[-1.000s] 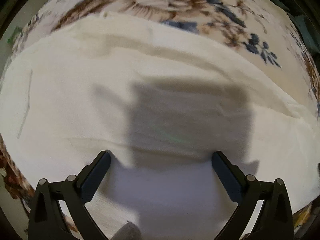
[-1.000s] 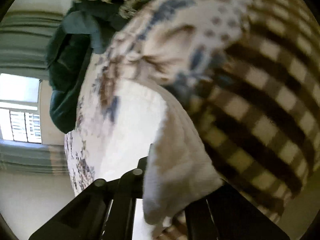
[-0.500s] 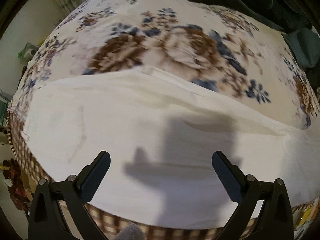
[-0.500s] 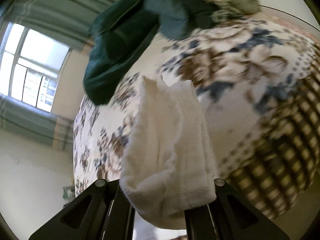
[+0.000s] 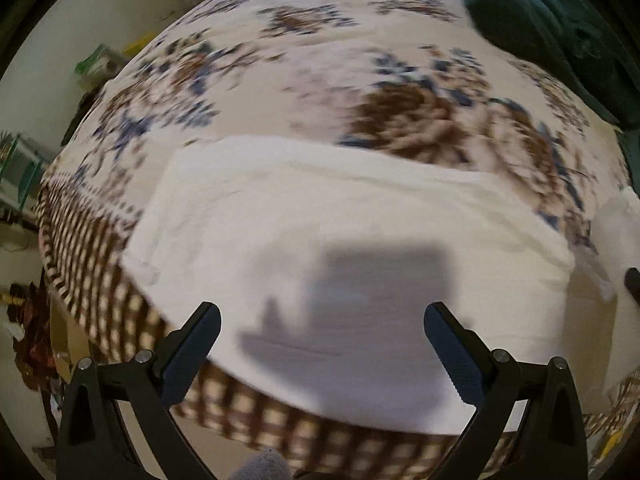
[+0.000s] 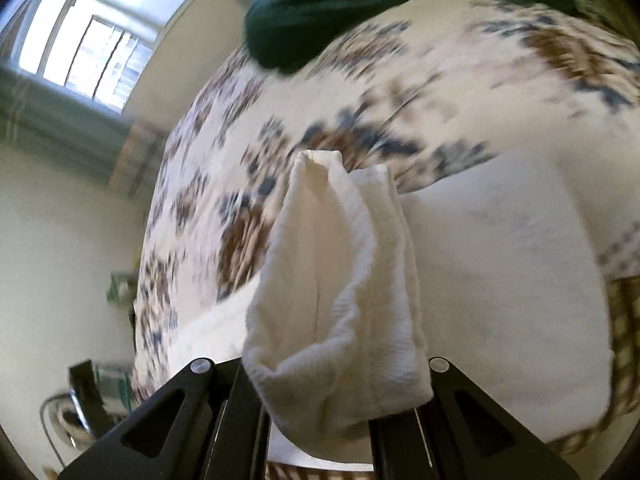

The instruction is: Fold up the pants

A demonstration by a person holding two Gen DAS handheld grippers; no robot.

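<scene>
While the left gripper point(image 5: 322, 330) hangs released, the right gripper point(image 6: 320, 412) clenches ribbed white pants point(image 6: 340, 300) over the floral bed point(image 5: 320, 60).

Beyond the pants point(image 5: 340, 240), your way across the floral blanket point(image 5: 320, 60) is open; a dark green garment point(image 5: 560, 32) blocks its far right corner.

Pants point(image 6: 340, 304) white crinkled matt cloth; bedspread point(image 5: 320, 60) soft floral fabric; left claw point(image 5: 322, 330) matt black plastic.
</scene>
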